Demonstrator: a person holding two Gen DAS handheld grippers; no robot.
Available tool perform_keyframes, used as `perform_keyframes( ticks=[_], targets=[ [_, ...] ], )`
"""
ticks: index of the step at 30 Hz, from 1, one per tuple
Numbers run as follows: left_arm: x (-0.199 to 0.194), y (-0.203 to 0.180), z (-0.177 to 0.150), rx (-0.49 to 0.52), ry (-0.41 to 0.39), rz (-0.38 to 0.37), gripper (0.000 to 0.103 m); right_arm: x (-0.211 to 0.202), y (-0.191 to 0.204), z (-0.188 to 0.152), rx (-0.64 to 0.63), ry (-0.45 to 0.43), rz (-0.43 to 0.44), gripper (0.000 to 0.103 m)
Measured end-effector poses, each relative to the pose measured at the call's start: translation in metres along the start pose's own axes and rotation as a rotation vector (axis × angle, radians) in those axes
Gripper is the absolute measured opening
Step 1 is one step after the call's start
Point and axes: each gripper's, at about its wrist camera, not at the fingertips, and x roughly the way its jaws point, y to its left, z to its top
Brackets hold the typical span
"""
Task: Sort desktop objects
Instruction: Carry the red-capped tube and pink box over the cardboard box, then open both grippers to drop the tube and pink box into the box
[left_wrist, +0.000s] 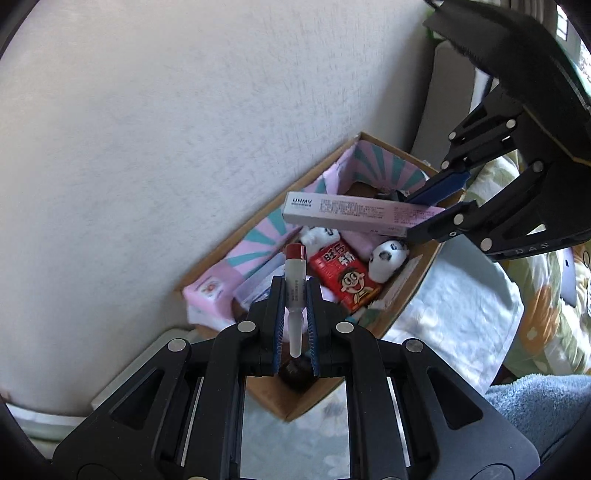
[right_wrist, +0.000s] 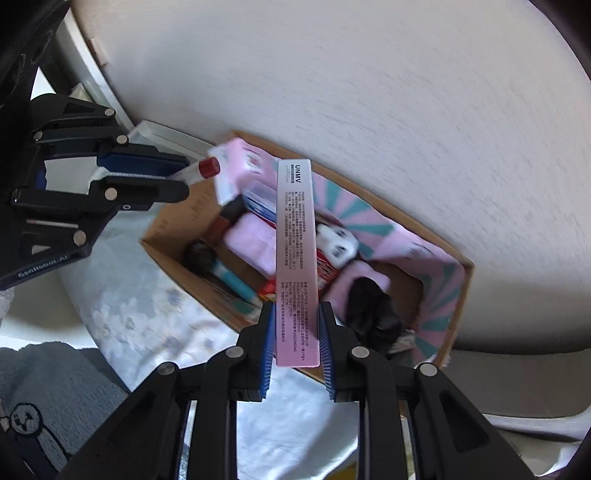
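My left gripper (left_wrist: 295, 284) is shut on a small white tube with a red cap (left_wrist: 296, 280), held above the near end of an open cardboard box (left_wrist: 321, 391). My right gripper (right_wrist: 295, 310) is shut on a long pink carton marked UNMV (right_wrist: 297, 258), which hangs over the same cardboard box (right_wrist: 177, 269). In the left wrist view the right gripper (left_wrist: 421, 218) reaches in from the right with the UNMV carton (left_wrist: 354, 214). In the right wrist view the left gripper (right_wrist: 184, 177) comes in from the left with the red-capped tube (right_wrist: 203, 170).
The box holds a red milk carton (left_wrist: 343, 277), a panda toy (left_wrist: 388, 258), a pink tissue pack (left_wrist: 208, 291), a pink-and-teal striped lining (right_wrist: 369, 221), a blue-handled brush (right_wrist: 225, 277) and a black item (right_wrist: 369, 306). A white wall (left_wrist: 166, 129) runs behind; pale cloth (right_wrist: 147, 317) lies in front.
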Motion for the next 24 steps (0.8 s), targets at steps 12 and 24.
perform_keyframes(
  ticks=[12,24],
  targets=[
    [0.038,-0.005,0.003,0.005,0.063,0.075,0.012,0.03,-0.017,-0.004,-0.039,0.068,0.036,0.021],
    [0.014,-0.005,0.006,-0.012,-0.003,0.037,0.103,0.045,-0.012,-0.005,-0.078,0.097,0.093,0.103]
  ],
)
